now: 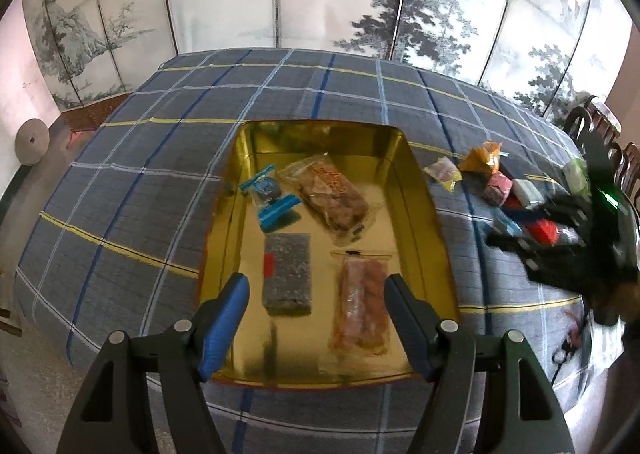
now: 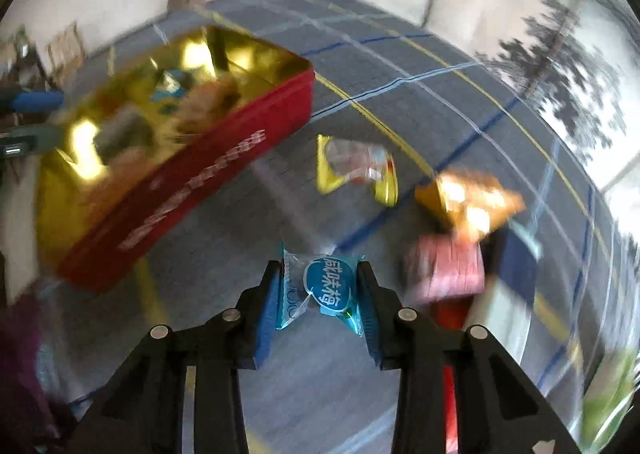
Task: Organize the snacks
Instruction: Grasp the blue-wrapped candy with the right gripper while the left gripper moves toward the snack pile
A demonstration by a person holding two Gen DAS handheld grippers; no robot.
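Left wrist view: the left gripper (image 1: 314, 310) hangs spread and empty above the gold tin (image 1: 416, 181), which already holds several snacks.

Right wrist view: the right gripper (image 2: 318, 286) pinches a blue candy (image 2: 326, 288) above the cloth; it likely goes into the tin next.

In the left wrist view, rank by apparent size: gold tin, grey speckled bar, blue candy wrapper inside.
1. gold tin
2. grey speckled bar
3. blue candy wrapper, though it lies farther from the camera, so its true size is less certain.
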